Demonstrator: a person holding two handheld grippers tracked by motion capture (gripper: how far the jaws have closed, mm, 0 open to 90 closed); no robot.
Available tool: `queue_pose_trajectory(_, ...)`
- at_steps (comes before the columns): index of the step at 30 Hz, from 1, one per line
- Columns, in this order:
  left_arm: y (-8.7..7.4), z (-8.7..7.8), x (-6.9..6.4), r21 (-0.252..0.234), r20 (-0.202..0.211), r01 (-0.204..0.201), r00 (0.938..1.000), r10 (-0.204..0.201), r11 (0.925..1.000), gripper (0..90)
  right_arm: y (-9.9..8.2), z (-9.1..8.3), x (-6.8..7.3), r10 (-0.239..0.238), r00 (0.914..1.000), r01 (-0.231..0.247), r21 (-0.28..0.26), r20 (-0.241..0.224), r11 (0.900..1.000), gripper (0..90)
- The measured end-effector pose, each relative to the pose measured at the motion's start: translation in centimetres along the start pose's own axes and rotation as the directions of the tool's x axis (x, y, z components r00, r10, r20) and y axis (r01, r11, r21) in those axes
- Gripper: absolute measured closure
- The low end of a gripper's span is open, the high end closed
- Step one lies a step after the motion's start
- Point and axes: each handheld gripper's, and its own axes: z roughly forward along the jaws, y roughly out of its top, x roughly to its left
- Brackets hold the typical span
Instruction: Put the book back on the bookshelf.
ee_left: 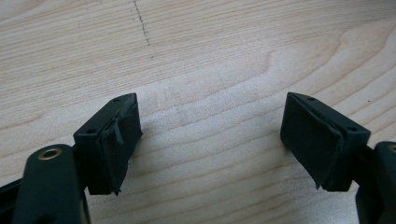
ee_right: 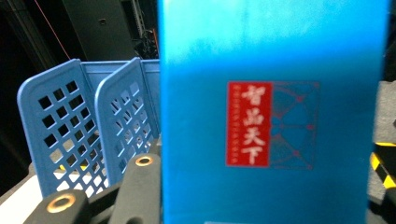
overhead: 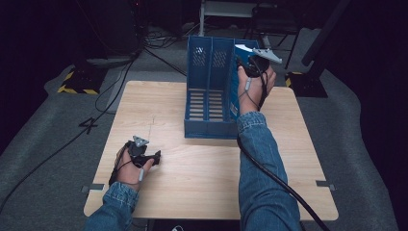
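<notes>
A blue file rack [overhead: 209, 91] with perforated dividers stands upright at the far middle of the wooden table [overhead: 207, 178]. My right gripper [overhead: 246, 65] is raised at the rack's right side, shut on a blue book [overhead: 234, 96] that stands in the rightmost slot. In the right gripper view the book [ee_right: 275, 70] has a red label with white characters, and the rack's dividers [ee_right: 56, 126] rise to its left. My left gripper [overhead: 155, 157] lies on the table at the near left. Its jaws [ee_left: 210, 140] stand wide apart over bare wood, holding nothing.
Cables run over the grey carpet left of the table. Yellow-and-black striped bases [overhead: 77, 82] sit on the floor at far left and far right. A black cable [overhead: 279, 180] trails from my right gripper across the table's near right.
</notes>
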Motion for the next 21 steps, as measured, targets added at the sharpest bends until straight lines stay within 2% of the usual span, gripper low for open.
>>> queue_pose_trajectory(1,0.0,0.0,0.0,-0.001,0.001,0.001,1.0,-0.001,1.0,20.8,-0.5,0.2,0.0,0.004,1.0,-0.004,0.026,-0.006,0.9997,61.3)
queue_pose_trajectory(2,0.0,0.0,0.0,-0.001,0.001,0.001,1.0,-0.001,1.0,20.7,-0.5,0.2,0.0,0.004,1.0,-0.004,0.026,-0.006,0.9997,61.3)
queue_pose_trajectory(3,0.0,0.0,0.0,-0.001,0.003,-0.001,1.0,0.001,1.0,20.7,-0.5,-0.6,0.4,-0.008,0.9999,0.008,0.026,-0.007,0.9996,61.2)
queue_pose_trajectory(5,0.0,0.1,0.0,-0.002,0.002,0.003,1.0,-0.003,1.0,20.7,0.0,-1.5,0.6,-0.014,0.9999,0.014,0.028,-0.004,0.9995,61.2)
queue_pose_trajectory(7,0.0,0.1,0.0,-0.002,0.002,0.002,1.0,-0.002,1.0,20.7,0.9,-2.1,0.4,-0.001,0.9998,0.002,0.035,-0.021,0.9994,61.3)
queue_pose_trajectory(10,0.0,0.1,0.0,-0.003,0.001,0.002,1.0,-0.002,1.0,20.7,1.7,-2.4,0.2,0.0,0.9998,0.0,0.011,-0.019,0.9999,61.3)
queue_pose_trajectory(11,0.0,0.1,0.0,-0.002,0.001,0.002,1.0,-0.002,1.0,20.7,2.3,-2.4,0.1,-0.011,0.9999,0.011,-0.02,-0.011,0.9997,61.3)
queue_pose_trajectory(12,0.0,0.1,0.0,-0.002,0.001,0.002,1.0,-0.002,1.0,20.7,2.3,-2.4,0.1,-0.011,0.9999,0.011,-0.02,-0.011,0.9997,61.3)
queue_pose_trajectory(14,0.0,0.1,0.0,-0.003,0.001,0.002,1.0,-0.002,1.0,20.7,2.5,-1.9,0.1,-0.03,0.9995,0.03,-0.057,-0.004,0.9979,61.3)
queue_pose_trajectory(15,0.0,0.1,-0.1,-0.001,0.004,0.005,1.0,-0.005,1.0,20.7,2.2,-0.9,0.2,-0.04,0.9992,0.041,-0.081,0.007,0.9959,61.3)
queue_pose_trajectory(19,0.0,0.0,0.0,-0.002,0.001,0.002,1.0,-0.002,1.0,20.7,0.7,0.9,0.0,-0.027,0.9993,0.029,-0.106,0.024,0.9939,61.2)
queue_pose_trajectory(20,0.0,0.0,0.0,-0.002,0.001,0.002,1.0,-0.002,1.0,20.7,0.7,0.9,0.0,-0.027,0.9993,0.029,-0.106,0.024,0.9939,61.2)
queue_pose_trajectory(21,0.0,0.0,0.0,-0.002,0.001,0.002,1.0,-0.002,1.0,20.7,0.0,1.8,-0.2,-0.03,0.9991,0.033,-0.108,0.032,0.9936,61.2)
